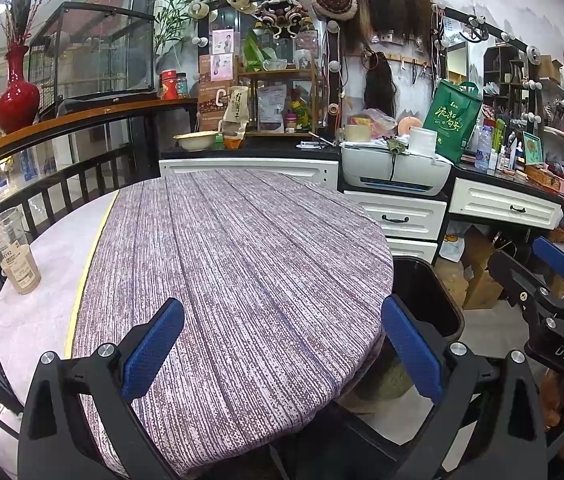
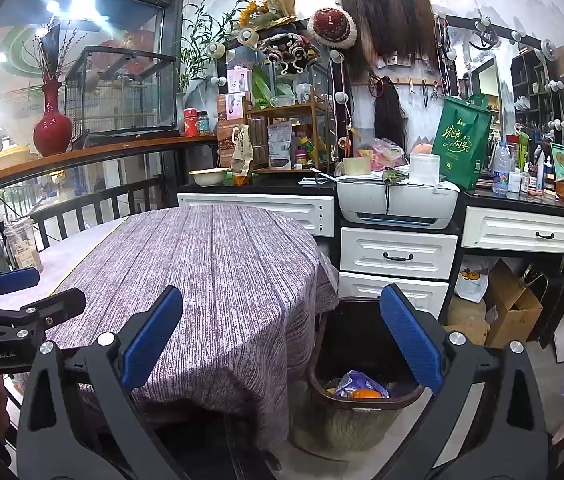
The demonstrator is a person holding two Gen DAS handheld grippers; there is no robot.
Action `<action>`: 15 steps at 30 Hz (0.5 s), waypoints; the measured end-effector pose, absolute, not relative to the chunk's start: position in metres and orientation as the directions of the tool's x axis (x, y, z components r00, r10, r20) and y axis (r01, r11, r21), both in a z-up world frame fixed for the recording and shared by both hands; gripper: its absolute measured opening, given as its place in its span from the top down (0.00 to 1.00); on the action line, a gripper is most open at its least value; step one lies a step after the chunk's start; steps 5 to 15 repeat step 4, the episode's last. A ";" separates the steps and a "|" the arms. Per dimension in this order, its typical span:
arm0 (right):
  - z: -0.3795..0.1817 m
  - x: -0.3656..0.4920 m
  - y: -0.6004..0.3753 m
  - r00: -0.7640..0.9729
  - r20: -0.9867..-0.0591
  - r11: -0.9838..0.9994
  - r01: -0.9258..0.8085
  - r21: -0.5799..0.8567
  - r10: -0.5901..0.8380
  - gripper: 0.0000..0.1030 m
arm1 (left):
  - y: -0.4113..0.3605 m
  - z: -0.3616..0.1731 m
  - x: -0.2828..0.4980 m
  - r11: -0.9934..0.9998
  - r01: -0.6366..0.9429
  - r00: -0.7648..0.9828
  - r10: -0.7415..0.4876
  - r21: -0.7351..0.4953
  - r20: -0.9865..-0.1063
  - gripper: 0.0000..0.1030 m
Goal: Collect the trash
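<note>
The left gripper [image 1: 282, 354] hung wide open over the tablecloth [image 1: 241, 260] — empty. The right gripper [image 2: 282, 344] gaped too, above the bin [image 2: 362, 412] holding wrappers [image 2: 356, 386].

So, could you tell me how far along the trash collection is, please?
Mostly done, it seems: the bin beside the table already holds wrappers, and the tablecloth is bare. Nothing is in hand; the left gripper and right gripper are both open. Possibly left: the cup at the table's left edge.

One table [image 2: 209, 264], one bin [image 2: 362, 412], one plastic cup [image 1: 11, 250], one red vase [image 1: 17, 96], one printer [image 2: 398, 200], one green bag [image 2: 462, 148]
</note>
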State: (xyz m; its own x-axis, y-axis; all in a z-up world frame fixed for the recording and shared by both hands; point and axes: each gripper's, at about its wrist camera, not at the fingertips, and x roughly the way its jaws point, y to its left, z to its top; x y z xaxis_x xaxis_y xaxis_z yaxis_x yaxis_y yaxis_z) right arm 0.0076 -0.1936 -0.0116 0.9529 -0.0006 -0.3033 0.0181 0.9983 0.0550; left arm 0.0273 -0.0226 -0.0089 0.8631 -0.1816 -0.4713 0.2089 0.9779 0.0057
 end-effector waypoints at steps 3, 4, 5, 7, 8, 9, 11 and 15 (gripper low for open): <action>-0.011 0.008 -0.194 0.953 -0.303 0.998 0.018 0.055 0.000 0.06 | -0.021 -0.008 0.029 0.978 0.207 0.860 -0.181 0.002 -0.477 0.05; -0.011 0.008 -0.193 0.953 -0.303 0.998 0.019 0.054 -0.001 0.06 | -0.020 -0.008 0.029 0.978 0.207 0.859 -0.181 0.001 -0.478 0.05; -0.011 0.008 -0.193 0.953 -0.303 0.998 0.019 0.054 -0.001 0.06 | -0.020 -0.008 0.029 0.978 0.207 0.859 -0.181 0.001 -0.478 0.05; -0.011 0.008 -0.193 0.953 -0.303 0.998 0.019 0.054 -0.001 0.06 | -0.020 -0.008 0.029 0.978 0.207 0.859 -0.181 0.001 -0.478 0.05; -0.011 0.008 -0.193 0.953 -0.303 0.998 0.019 0.054 -0.001 0.06 | -0.020 -0.008 0.029 0.978 0.207 0.859 -0.181 0.001 -0.478 0.05; -0.011 0.008 -0.193 0.953 -0.303 0.998 0.019 0.054 -0.001 0.06 | -0.020 -0.008 0.029 0.978 0.207 0.859 -0.181 0.001 -0.478 0.05; -0.011 0.008 -0.193 0.953 -0.303 0.998 0.019 0.054 -0.001 0.06 | -0.020 -0.008 0.029 0.978 0.207 0.859 -0.181 0.001 -0.478 0.05; -0.011 0.008 -0.193 0.953 -0.303 0.998 0.019 0.054 -0.001 0.06 | -0.020 -0.008 0.029 0.978 0.207 0.859 -0.181 0.001 -0.478 0.05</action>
